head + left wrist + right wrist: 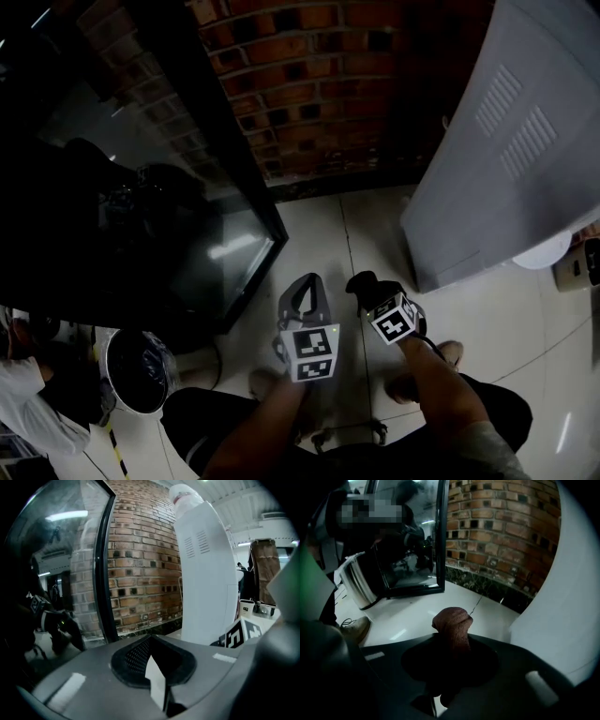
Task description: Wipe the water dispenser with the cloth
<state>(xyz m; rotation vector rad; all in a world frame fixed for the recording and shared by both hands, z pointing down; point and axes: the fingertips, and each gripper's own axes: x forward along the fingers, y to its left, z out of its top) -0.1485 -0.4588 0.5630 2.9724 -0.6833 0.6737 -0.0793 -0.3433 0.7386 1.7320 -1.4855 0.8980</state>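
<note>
Right gripper view shows right gripper (451, 645) clenched on the cloth (451, 623) (lower part hidden); left gripper (151, 660) jaws together.

The cloth (452, 625) is a red-brown knitted fabric and looks soft and a bit fuzzy. The water dispenser (506, 141) has a smooth, pale shell that looks like plastic, dull and not shiny, with thin slots cut in it. The wall (309, 66) is rough red-brown brick with dull grey lines between the bricks. The floor (319, 234) is pale tile, smooth and shiny, with light glinting off it. The door (216, 244) is shiny glass in a smooth black frame. The left gripper (307, 283) looks like dull grey plastic, and its inner face is black with tiny bumps. The bin (141, 410) has a shiny rim and a thin, crinkly plastic bag inside
</note>
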